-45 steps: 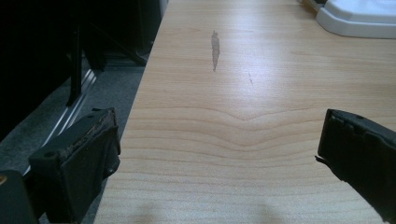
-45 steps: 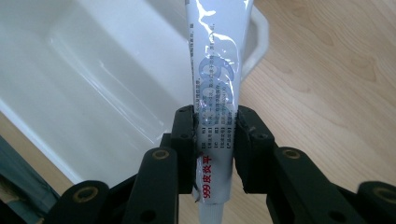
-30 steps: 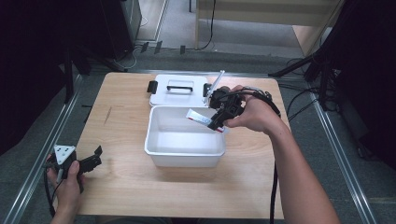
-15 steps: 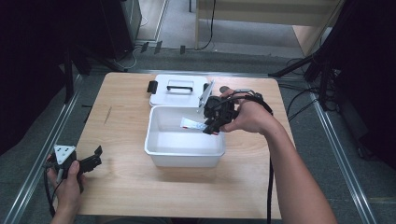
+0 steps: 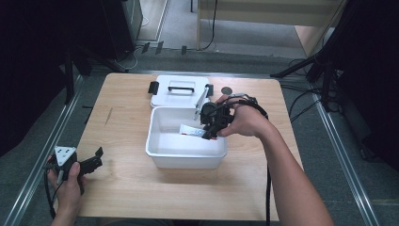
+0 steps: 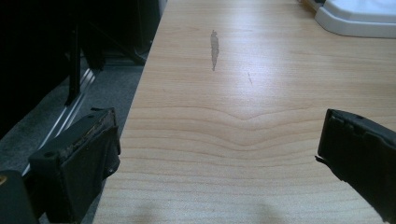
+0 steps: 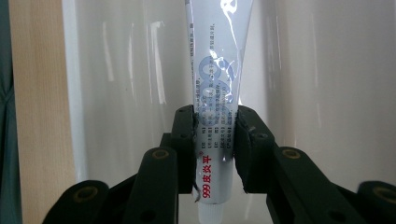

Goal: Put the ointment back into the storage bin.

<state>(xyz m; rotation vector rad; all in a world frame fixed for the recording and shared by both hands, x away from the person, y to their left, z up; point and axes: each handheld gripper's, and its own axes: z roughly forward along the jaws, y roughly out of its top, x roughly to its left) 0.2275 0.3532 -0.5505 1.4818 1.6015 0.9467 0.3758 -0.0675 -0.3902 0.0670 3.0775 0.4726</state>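
1. While your left claw (image 5: 96,157) idles wide open on the surface (image 5: 117,188), well short of the white box (image 5: 155,153), nothing is placed.
2. Your right claw (image 5: 210,133) pinches the ointment tube (image 7: 217,93) inside the box; release remains.
3. Beyond the box, its lid (image 5: 179,89) waits.

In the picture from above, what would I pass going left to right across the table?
Left gripper at the table's near-left corner → white tub → tube lying into the tub → right gripper clamped on that tube → the person's right hand.
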